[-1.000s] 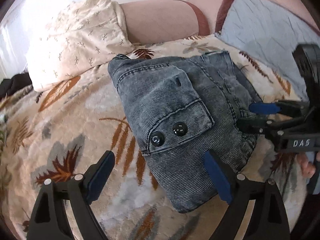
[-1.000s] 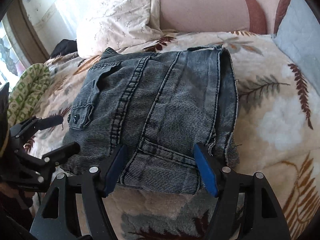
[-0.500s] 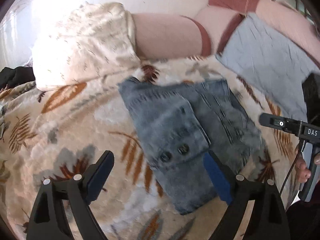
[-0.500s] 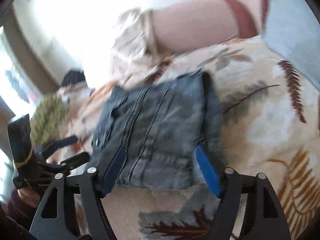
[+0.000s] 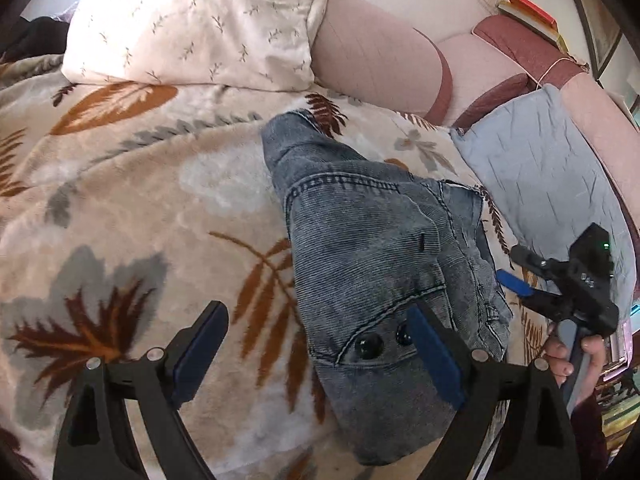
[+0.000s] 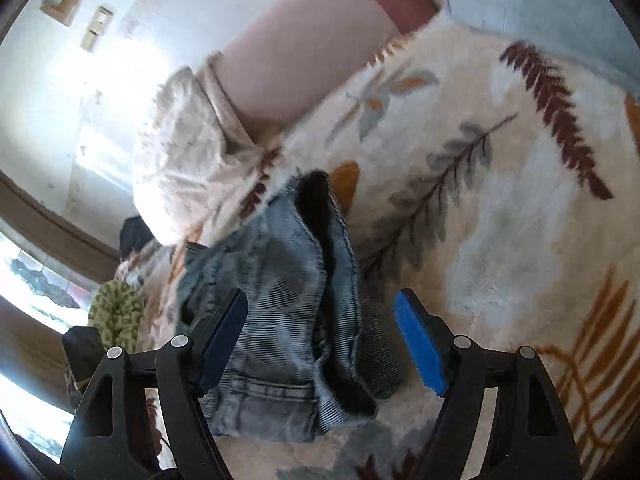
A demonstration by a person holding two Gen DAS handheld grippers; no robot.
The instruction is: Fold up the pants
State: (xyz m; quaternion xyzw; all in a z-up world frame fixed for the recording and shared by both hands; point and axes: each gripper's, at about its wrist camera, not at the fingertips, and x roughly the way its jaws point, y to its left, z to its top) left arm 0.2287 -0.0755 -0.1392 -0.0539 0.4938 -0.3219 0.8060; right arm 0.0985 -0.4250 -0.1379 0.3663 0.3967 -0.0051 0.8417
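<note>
The grey-blue jeans (image 5: 372, 248) lie folded into a compact stack on the leaf-print blanket (image 5: 120, 220), cargo pocket with two dark buttons on top. My left gripper (image 5: 318, 354) hovers over their near left edge, open, and its right pad crosses the pocket in the picture. My right gripper (image 5: 520, 270) shows at the stack's right side, held by a hand (image 5: 576, 356). In the right wrist view the jeans (image 6: 288, 304) lie low between the spread fingers of the right gripper (image 6: 322, 340). It is open, and its pads stand clear of the cloth.
A cream twig-print pillow (image 5: 192, 20) and a pink padded headboard (image 5: 376, 56) stand behind the jeans. A light blue quilted pillow (image 5: 548, 184) lies at the right. A green patterned cloth (image 6: 116, 308) sits off the bed's left side, below a bright window.
Both grippers have rolled and drawn back from the stack, so both views tilt. The right gripper's jaws stand a little wider. The jeans stay folded in place.
</note>
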